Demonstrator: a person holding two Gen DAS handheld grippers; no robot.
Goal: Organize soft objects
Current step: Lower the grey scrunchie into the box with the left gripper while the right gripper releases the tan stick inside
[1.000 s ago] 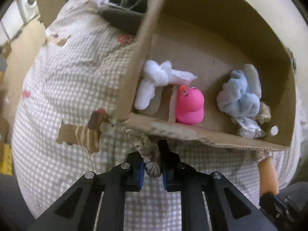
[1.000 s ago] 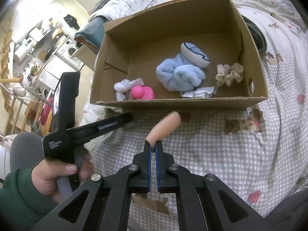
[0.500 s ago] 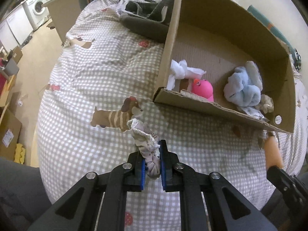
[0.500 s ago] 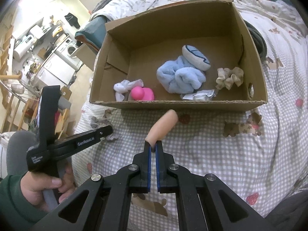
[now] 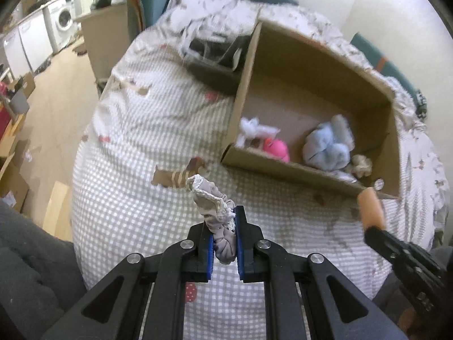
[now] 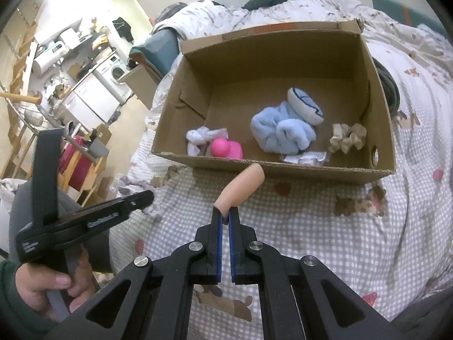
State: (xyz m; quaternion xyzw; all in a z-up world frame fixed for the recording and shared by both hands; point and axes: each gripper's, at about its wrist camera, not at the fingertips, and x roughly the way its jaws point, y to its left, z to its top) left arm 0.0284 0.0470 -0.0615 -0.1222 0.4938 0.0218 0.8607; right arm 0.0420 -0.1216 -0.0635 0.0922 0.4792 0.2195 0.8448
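My left gripper (image 5: 223,221) is shut on a grey scrunchie (image 5: 215,206) and holds it above the checked bedcover, short of the cardboard box (image 5: 283,167). My right gripper (image 6: 225,216) is shut on a peach soft tube (image 6: 240,187) just in front of the box's near wall (image 6: 283,167). Inside the box lie a white cloth (image 6: 201,137), a pink toy (image 6: 226,148), a light blue cloth (image 6: 283,133), a white and blue pouch (image 6: 305,106), a beige scrunchie (image 6: 348,137) and a clear wrapper (image 6: 305,158). The left gripper also shows in the right wrist view (image 6: 141,198).
The box rests on a checked bedcover (image 6: 325,226) with dog prints. A dark garment (image 5: 215,70) lies behind the box. To the left the bed drops to the floor (image 5: 56,90), with washing machines (image 5: 62,19) and wooden furniture beyond.
My left gripper has pulled back and up from the box's near corner with the grey scrunchie. My right gripper has held the peach tube nearly still.
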